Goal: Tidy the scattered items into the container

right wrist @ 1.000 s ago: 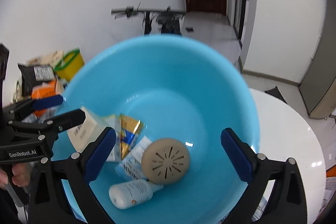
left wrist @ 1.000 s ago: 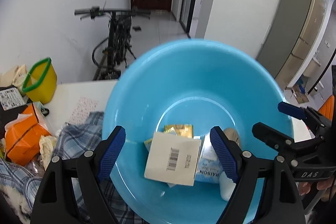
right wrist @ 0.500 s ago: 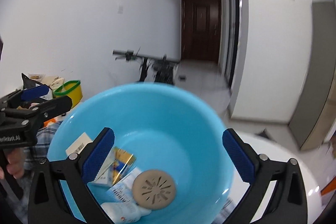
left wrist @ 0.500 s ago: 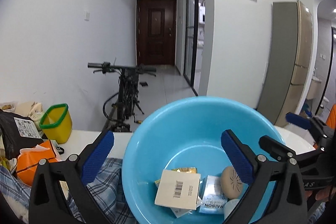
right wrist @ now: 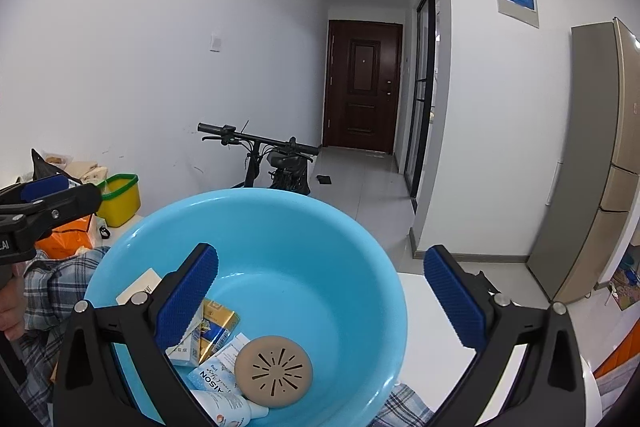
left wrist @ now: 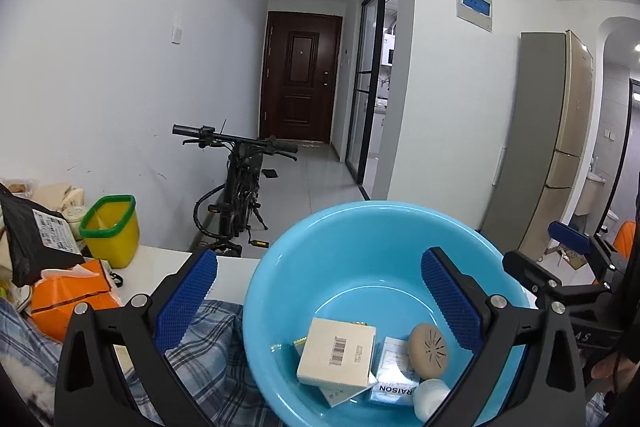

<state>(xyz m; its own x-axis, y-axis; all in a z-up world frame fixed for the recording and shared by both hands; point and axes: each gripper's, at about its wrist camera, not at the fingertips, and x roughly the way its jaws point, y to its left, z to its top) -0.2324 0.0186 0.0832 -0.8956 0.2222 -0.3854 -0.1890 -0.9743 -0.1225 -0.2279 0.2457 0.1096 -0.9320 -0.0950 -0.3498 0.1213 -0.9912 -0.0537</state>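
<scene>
Above the blue basin (left wrist: pixel 360 227) rim, both grippers' fingers (left wrist: pixel 452 297) wide apart, empty.

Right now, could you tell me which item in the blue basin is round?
The tan disc with slots radiating across its face; the box and packets beside it are rectangular.

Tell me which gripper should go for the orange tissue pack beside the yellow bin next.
Left, probably. The orange tissue pack lies on the left gripper's side of the blue basin, with open, empty jaws. The right gripper, also open, sits across the basin and would likely have to cross the left one.
</scene>
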